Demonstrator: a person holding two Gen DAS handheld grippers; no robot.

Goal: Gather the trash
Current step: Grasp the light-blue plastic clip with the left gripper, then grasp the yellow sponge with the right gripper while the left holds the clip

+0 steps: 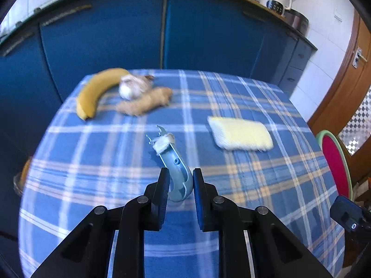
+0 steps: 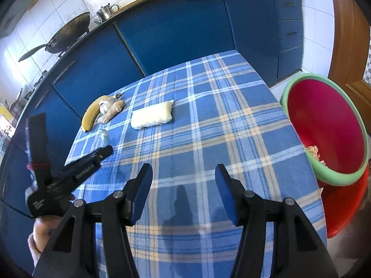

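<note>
Around the sponge: notes take the pale yellow sponge (image 1: 240,133) on the plaid tablecloth (image 1: 266,185) as landmark
Left gripper (image 1: 180,178): jaws closed in on the handle end of a light blue plastic tool (image 1: 177,173); both pads touch its sides; near side of the sponge, to its left
Blue tool: slanted, wrapped end farther off than the gripped end; a whitish fibrous wad (image 1: 163,142) is wound round it near its pronged tip; whether the tip touches the cloth cannot be told
Right gripper (image 2: 183,178): jaws apart, nothing between the pads; hovers over bare cloth on the near side of the sponge
Left hand (image 2: 43,229): seen at the lower left of the right wrist view, gripping the left tool's handle
Banana (image 1: 92,92): beyond the sponge, to its left, near the table's far edge
Garlic bulb (image 1: 133,85): just beside the banana, touching the ginger
Ginger root (image 1: 145,103): against the garlic, sponge side of the banana
Basin (image 2: 324,127): red inside, green rim; off the table edge, right of the sponge; pale scraps (image 2: 314,153) lie in it
Blue cabinets (image 2: 176,27): behind the table, past the sponge
In the way: nothing lies between either gripper and the sponge
</note>
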